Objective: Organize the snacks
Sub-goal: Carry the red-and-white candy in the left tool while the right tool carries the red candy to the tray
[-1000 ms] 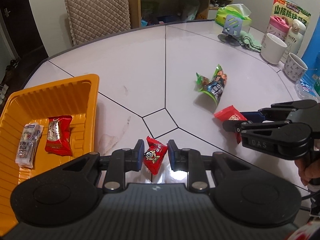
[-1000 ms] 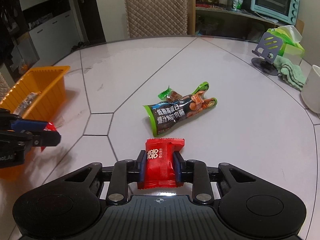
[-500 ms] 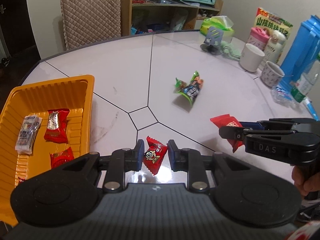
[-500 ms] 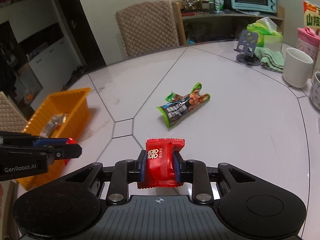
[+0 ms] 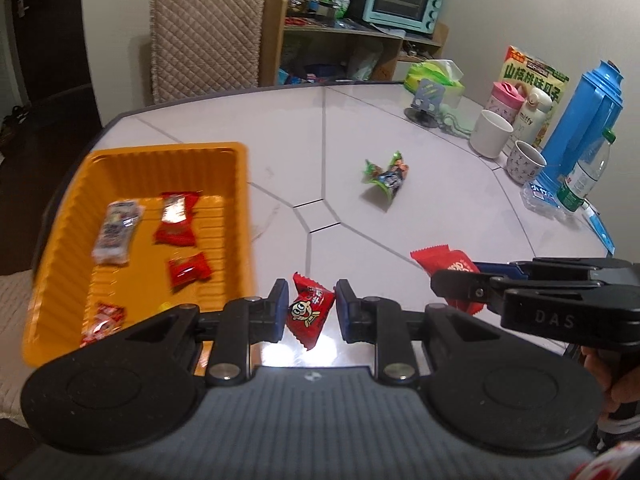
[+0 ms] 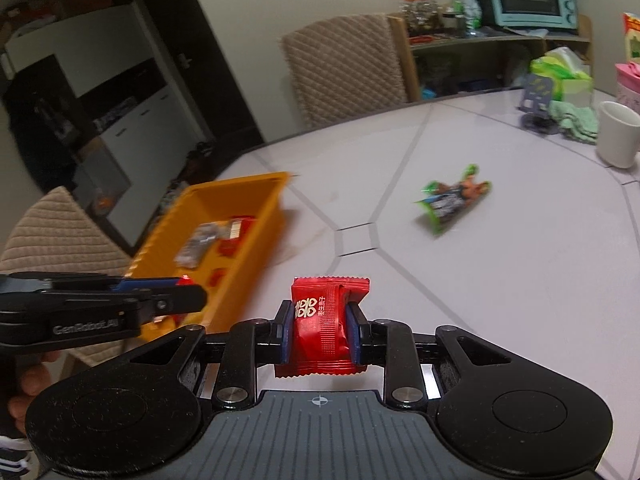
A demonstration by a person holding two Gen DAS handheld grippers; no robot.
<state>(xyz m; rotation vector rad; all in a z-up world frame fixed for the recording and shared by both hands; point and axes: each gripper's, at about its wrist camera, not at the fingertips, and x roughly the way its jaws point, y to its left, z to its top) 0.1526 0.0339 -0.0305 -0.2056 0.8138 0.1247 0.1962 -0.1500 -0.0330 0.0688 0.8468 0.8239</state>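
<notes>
From the left wrist, the left gripper (image 5: pixel 312 307) is closed down on a small red candy with a cartoon face (image 5: pixel 309 309), pinched between its blue pads and held clear of the table (image 5: pixel 400 240). The orange tray (image 5: pixel 240 216) sits just to the left, with several wrapped snacks inside it. The right gripper (image 5: pixel 440 280) reaches in from the right, clamped on a red packet (image 5: pixel 440 258). Far across the table lies a green-and-black snack pouch (image 5: pixel 386 176), the one snack not yet collected. From the right wrist, the right gripper (image 6: pixel 320 328) squeezes the red packet (image 6: pixel 324 320) across its middle, so the hold looks secure. The tray (image 6: pixel 240 248) lies to the left and farther off, blurred, so its contents are hard to count from here. The left gripper (image 6: pixel 196 300) shows at the near left edge with a sliver of red at its tip. To finish this carry well, each gripper should pass fully over the tray wall before opening, the left one first since it is nearer, letting go low so the sweets do not bounce out.
</notes>
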